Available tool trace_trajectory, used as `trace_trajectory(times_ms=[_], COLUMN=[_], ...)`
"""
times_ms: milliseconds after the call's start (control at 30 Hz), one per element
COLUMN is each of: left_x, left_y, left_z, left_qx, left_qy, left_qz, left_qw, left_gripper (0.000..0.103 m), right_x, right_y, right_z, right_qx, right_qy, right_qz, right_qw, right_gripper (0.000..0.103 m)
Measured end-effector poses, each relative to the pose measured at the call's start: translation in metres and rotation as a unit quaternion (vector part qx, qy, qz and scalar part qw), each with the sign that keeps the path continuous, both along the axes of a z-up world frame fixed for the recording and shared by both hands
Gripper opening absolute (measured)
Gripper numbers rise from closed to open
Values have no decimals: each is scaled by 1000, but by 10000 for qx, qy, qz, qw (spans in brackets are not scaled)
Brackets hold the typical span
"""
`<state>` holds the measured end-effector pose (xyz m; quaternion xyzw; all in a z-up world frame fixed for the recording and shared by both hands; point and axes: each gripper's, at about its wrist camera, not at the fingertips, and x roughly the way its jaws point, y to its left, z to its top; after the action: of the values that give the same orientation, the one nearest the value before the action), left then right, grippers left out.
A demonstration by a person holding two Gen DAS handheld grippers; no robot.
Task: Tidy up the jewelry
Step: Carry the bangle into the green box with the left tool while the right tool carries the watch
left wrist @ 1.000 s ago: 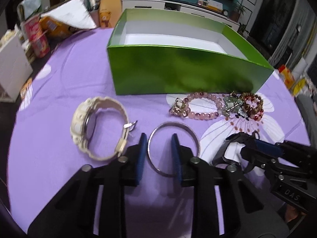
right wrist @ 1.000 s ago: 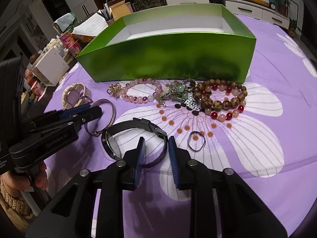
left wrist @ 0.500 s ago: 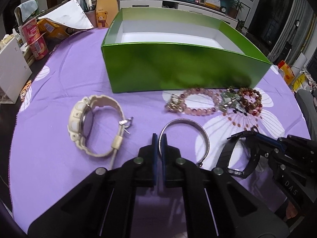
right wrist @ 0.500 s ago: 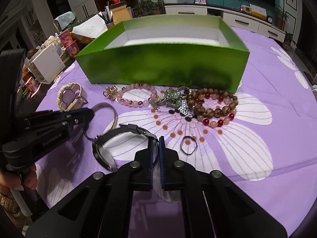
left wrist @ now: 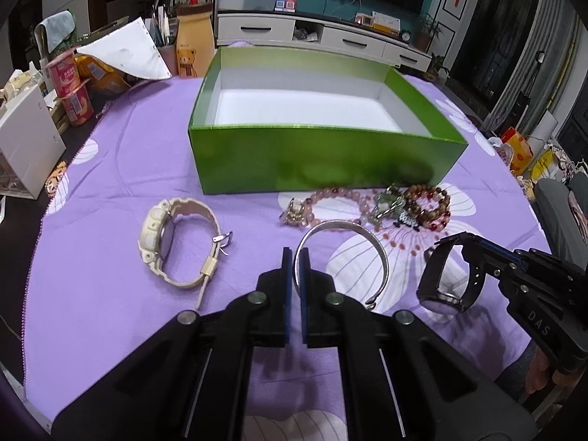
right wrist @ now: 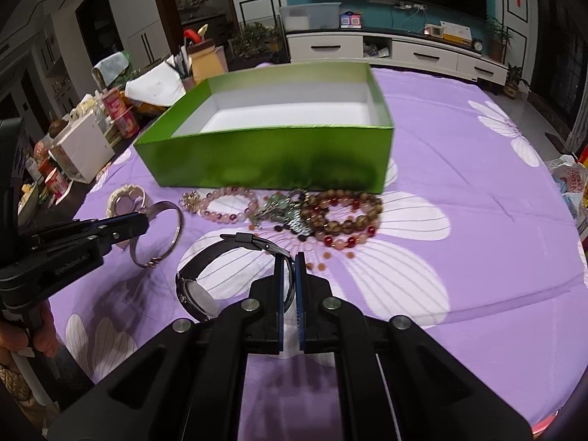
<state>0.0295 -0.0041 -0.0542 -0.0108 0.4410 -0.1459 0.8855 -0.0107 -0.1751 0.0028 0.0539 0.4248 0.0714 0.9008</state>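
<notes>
**Two thin grips, both easy to lose**

The silver bangle (left wrist: 341,253) is pinched by its rim in the closed left hand-held gripper (left wrist: 293,257); the black watch (right wrist: 235,275) is clamped by its strap in the closed right hand-held gripper (right wrist: 289,264). Either piece could swing or slip out (the holds are narrow) before the green box (left wrist: 323,163), just beyond, is reached.

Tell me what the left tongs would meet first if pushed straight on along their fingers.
The left tongs, shut on the silver bangle, point down past it at the bare purple tablecloth. The green box lies further along; depth is unclear.
</notes>
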Motion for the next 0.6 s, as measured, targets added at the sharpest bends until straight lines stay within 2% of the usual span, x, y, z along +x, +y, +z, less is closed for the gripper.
trace_trajectory(times_ms=[333,600], left_x=[-4,19], left_y=[0,4], left_z=[28,53], left_qx=[-115,-118], left_qy=[-290,-563], left_qz=[-7,113], left_qw=[9995,9983], left_gripper=[3,3], right_x=[0,18], right_y=[-16,-26], right_z=[14,36], right_qx=[56,14], right_qy=[-198,-527], right_qz=[-195,-355], right_qw=[9996,9980], right_gripper=[5,5])
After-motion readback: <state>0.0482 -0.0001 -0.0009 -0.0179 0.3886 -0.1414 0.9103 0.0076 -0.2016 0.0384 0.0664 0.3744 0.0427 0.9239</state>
